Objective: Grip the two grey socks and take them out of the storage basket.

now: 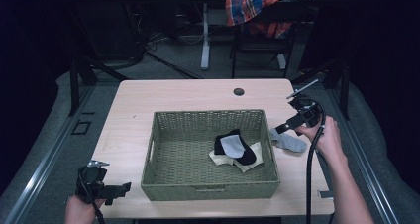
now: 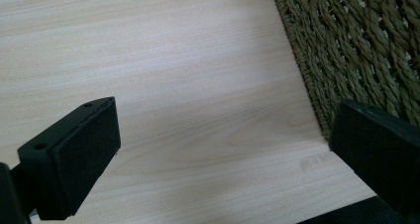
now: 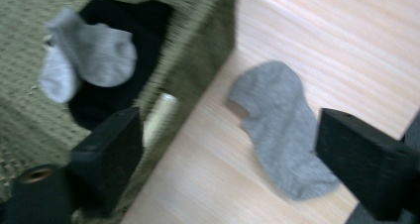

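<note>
A green woven basket (image 1: 163, 149) stands on the wooden table (image 1: 148, 97). Inside it lie a black sock (image 1: 246, 156), a small grey sock (image 1: 232, 145) on top of it, and a cream sock (image 1: 255, 152) underneath. A second grey sock (image 1: 288, 142) (image 3: 282, 127) lies flat on the table just right of the basket. My right gripper (image 1: 283, 128) (image 3: 225, 164) hangs above that sock, open, with nothing between its pads. My left gripper (image 1: 120, 189) (image 2: 223, 149) rests open low over bare wood by the basket's (image 2: 356, 45) front left corner.
The table has a round cable hole (image 1: 238, 91) near its far edge. Beyond the table stands a chair with a plaid cloth (image 1: 252, 8) draped on it. A cable (image 1: 311, 174) trails from the right gripper along the forearm.
</note>
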### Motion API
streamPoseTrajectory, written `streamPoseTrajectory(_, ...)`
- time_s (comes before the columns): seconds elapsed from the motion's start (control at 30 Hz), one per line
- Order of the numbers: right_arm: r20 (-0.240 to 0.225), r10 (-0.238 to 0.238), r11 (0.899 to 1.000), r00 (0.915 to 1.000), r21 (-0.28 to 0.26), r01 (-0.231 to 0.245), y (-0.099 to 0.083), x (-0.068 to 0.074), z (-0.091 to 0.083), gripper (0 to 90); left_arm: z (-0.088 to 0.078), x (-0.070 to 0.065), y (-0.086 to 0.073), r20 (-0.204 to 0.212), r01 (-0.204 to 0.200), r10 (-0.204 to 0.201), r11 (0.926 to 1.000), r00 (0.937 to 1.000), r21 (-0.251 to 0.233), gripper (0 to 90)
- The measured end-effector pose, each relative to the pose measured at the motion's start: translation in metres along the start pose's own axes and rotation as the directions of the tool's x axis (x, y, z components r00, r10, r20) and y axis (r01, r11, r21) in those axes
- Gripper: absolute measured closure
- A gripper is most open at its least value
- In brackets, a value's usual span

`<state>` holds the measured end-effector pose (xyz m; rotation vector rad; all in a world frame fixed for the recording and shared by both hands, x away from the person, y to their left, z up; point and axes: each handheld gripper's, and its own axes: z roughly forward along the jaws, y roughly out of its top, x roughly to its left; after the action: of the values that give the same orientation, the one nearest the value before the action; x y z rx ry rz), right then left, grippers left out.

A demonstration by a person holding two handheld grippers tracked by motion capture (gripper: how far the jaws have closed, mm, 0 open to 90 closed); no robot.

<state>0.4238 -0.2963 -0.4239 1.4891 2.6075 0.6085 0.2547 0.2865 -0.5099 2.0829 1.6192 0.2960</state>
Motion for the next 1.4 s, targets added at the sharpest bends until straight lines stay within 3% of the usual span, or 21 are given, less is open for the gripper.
streamPoseTrajectory(0.07, -0.007, -0.028, 1.000, 0.9996, 0.002, 0.028, 0.005, 0.011, -0.002, 1.3, 0.000, 0.000, 0.000, 0.000, -0.001, 0.001, 1.0000, 1.0000, -0.001, 0.0)
streamPoseTrajectory(0.27, -0.015, -0.120, 0.993, 0.9927, -0.015, 0.119, 0.017, 0.042, -0.007, 0.0, 0.000, 0.000, 0.000, 0.000, 0.000, 0.000, 1.0000, 1.0000, -0.001, 0.0)
streamPoseTrajectory(0.37, -0.014, -0.180, 0.983, 0.9836, -0.040, 0.179, 0.024, 0.056, -0.008, 0.6, 0.000, 0.000, 0.000, -0.001, 0.000, 0.000, 1.0000, 1.0000, 0.000, 0.0)
streamPoseTrajectory(0.47, -0.030, -0.223, 0.975, 0.9745, -0.024, 0.222, 0.031, 0.067, -0.004, 0.5, 0.000, 0.000, 0.000, -0.001, 0.001, -0.001, 1.0000, 1.0000, 0.000, 0.0)
streamPoseTrajectory(0.7, -0.066, -0.254, 0.967, 0.9650, -0.024, 0.253, 0.044, 0.085, 0.011, 3.7, 0.000, 0.000, 0.000, -0.001, 0.001, -0.001, 1.0000, 1.0000, -0.002, 0.0)
streamPoseTrajectory(0.87, -0.101, -0.269, 0.963, 0.9577, -0.035, 0.267, 0.048, 0.094, 0.021, 12.3, 0.000, 0.000, 0.000, -0.001, 0.002, -0.002, 1.0000, 1.0000, 0.001, 0.0)
streamPoseTrajectory(0.9, -0.103, -0.281, 0.960, 0.9542, -0.017, 0.281, 0.050, 0.094, 0.022, 14.3, 0.001, 0.000, 0.000, 0.001, 0.000, 0.000, 1.0000, 1.0000, 0.001, 0.0)
streamPoseTrajectory(1.13, -0.121, -0.271, 0.962, 0.9551, 0.015, 0.274, 0.054, 0.099, 0.039, 25.0, 0.001, 0.000, 0.000, 0.002, 0.001, -0.001, 1.0000, 1.0000, 0.003, 0.0)
streamPoseTrajectory(1.4, -0.127, -0.298, 0.950, 0.9460, 0.055, 0.307, 0.061, 0.109, 0.055, 38.3, 0.001, 0.000, 0.000, 0.002, 0.000, 0.000, 1.0000, 1.0000, 0.002, 0.0)
